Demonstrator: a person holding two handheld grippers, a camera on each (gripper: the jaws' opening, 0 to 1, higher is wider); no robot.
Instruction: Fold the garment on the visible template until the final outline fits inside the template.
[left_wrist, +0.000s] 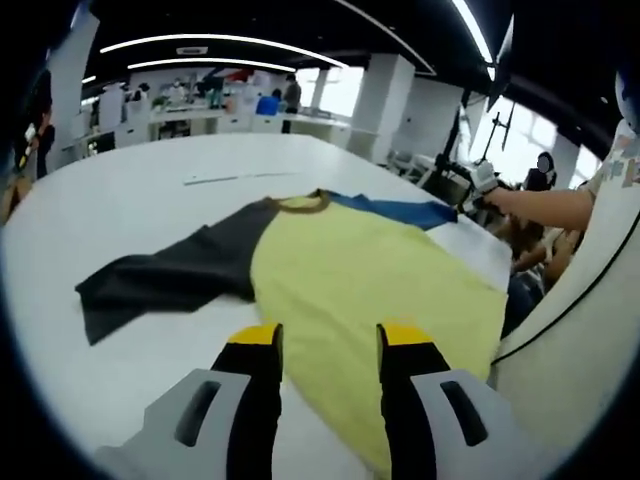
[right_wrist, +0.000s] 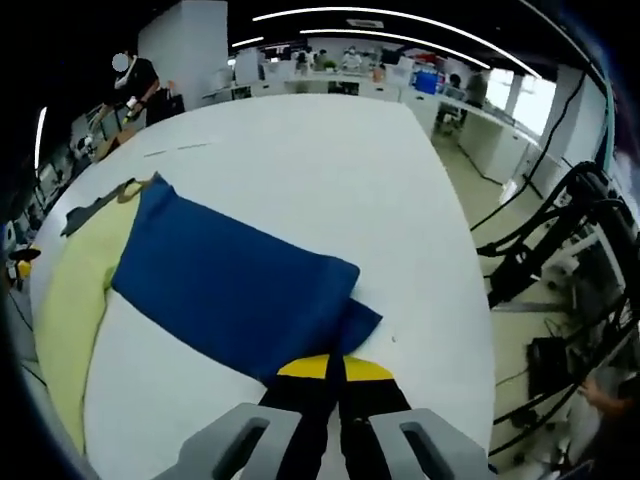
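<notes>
A shirt with a yellow body (left_wrist: 370, 280), a dark grey sleeve (left_wrist: 170, 275) and a blue sleeve (left_wrist: 400, 210) lies flat on the white table (left_wrist: 150, 190). My left gripper (left_wrist: 332, 340) stands open just above the yellow hem, jaws well apart and holding nothing. In the right gripper view the blue sleeve (right_wrist: 225, 285) stretches away from me, with the yellow body (right_wrist: 70, 300) at its left. My right gripper (right_wrist: 335, 368) is shut on the blue sleeve's cuff. That gripper (left_wrist: 478, 190), held by a person's arm, also appears at the sleeve's end in the left gripper view.
A thin pale strip (left_wrist: 225, 178) lies on the table beyond the collar. The table's edge (right_wrist: 470, 300) runs along the right, with black cables and stands (right_wrist: 570, 250) past it. Desks and people (left_wrist: 250, 105) fill the far room.
</notes>
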